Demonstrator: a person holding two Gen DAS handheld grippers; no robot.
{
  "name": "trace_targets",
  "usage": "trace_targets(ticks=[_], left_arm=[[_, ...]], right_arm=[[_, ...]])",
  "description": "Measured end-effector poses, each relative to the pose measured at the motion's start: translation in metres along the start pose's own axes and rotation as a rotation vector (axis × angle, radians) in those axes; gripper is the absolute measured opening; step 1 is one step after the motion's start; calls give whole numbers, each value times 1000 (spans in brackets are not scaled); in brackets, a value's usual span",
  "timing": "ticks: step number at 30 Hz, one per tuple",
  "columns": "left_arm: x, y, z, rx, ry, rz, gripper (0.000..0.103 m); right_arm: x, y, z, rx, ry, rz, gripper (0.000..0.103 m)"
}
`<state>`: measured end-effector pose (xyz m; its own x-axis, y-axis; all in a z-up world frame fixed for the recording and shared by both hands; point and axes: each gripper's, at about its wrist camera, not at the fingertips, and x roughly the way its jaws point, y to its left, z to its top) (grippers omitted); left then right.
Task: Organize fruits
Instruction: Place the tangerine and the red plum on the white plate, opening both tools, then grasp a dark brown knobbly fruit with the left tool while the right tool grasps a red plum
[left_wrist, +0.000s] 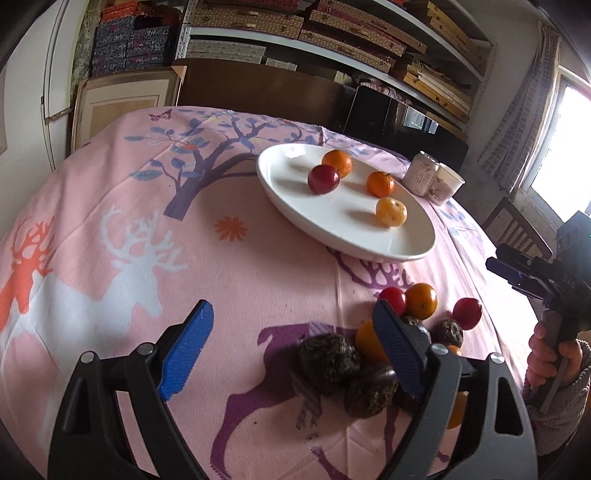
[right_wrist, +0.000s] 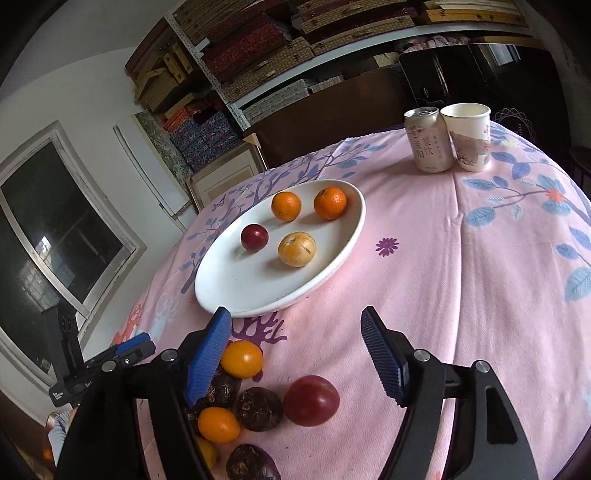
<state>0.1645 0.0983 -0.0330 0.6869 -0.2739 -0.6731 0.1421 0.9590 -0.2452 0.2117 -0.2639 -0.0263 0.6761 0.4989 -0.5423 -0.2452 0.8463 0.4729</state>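
A white plate holds two oranges, a red plum and a pale yellow fruit. A pile of loose fruit lies on the cloth near me: dark wrinkled passion fruits, oranges and red plums. My left gripper is open and empty, above the pile's left side. My right gripper is open and empty, above the big red plum; it also shows in the left wrist view.
A pink patterned cloth covers the round table. A drink can and a paper cup stand at the far edge. Shelves of boxes, a window and a chair lie beyond.
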Motion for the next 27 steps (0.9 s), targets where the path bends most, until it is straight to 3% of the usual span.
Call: trace_targets(ticks=[9, 12, 14, 16, 18, 22, 24, 27], left_arm=[[11, -9, -16, 38, 71, 11, 90], [9, -9, -20, 26, 91, -61, 94], [12, -21, -30, 63, 155, -127, 97], [14, -42, -39, 172, 171, -63, 98], [10, -51, -41, 216, 150, -54, 98], [7, -23, -32, 82, 109, -17, 98], [2, -7, -26, 14, 67, 39, 98], [-2, -4, -24, 11, 43, 77, 97]], right_arm=[[-5, -14, -1, 57, 0, 1, 79], [-5, -15, -1, 59, 0, 3, 80], [-6, -15, -1, 60, -1, 7, 80], [-7, -14, -1, 60, -1, 10, 81], [-8, -13, -1, 60, -2, 16, 81], [-9, -11, -1, 53, -7, 20, 81], [-9, -10, -1, 52, -4, 20, 81], [-9, -9, -2, 47, -2, 20, 81]])
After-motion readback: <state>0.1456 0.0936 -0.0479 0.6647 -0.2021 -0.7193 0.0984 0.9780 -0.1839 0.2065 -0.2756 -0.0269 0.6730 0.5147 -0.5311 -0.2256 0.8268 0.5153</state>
